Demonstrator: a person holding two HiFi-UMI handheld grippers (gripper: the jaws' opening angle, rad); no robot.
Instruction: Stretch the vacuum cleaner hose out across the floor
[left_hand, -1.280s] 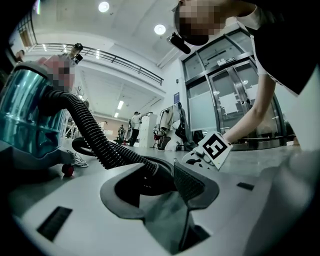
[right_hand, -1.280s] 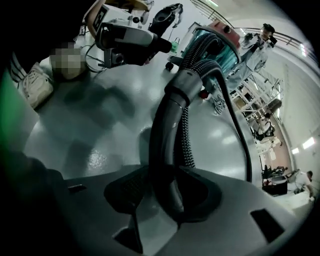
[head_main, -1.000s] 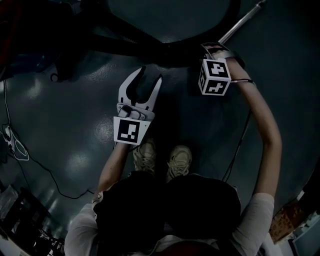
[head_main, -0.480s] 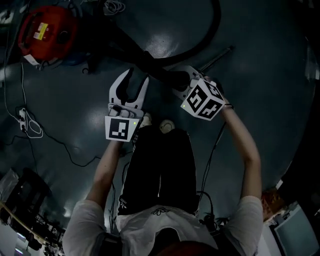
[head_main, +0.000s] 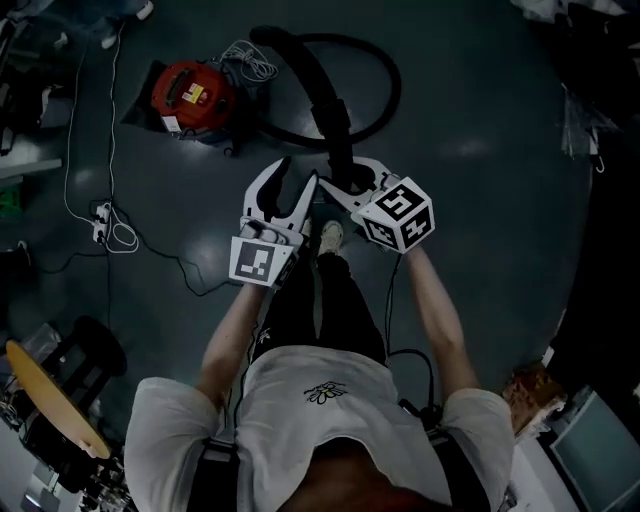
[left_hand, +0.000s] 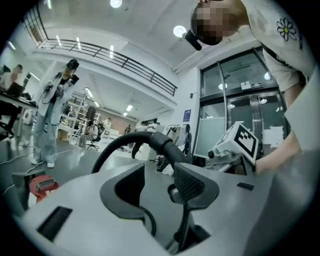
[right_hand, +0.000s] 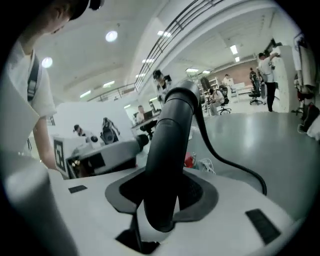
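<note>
My right gripper pinches the thick black cuff end of the vacuum cleaner hose, raised in front of my chest as I stand on the dark glossy floor. Its jaws have just been closing, and the right gripper view shows the cuff wedged between them, both pads pressed on its sides. From there the hose drops away, swings out in one wide loop on the floor ahead of me and curves back to the red vacuum cleaner, which sits well apart to my left. A bundle of white cord lies just beside the machine.

My left gripper is held up just beside the right one. Its jaws are spread with nothing between them; the left gripper view shows the hose arching past beyond the tips, not touching them. A thin cable with a white looped end trails over the floor farther left. One pale shoe shows below the two grippers.
</note>
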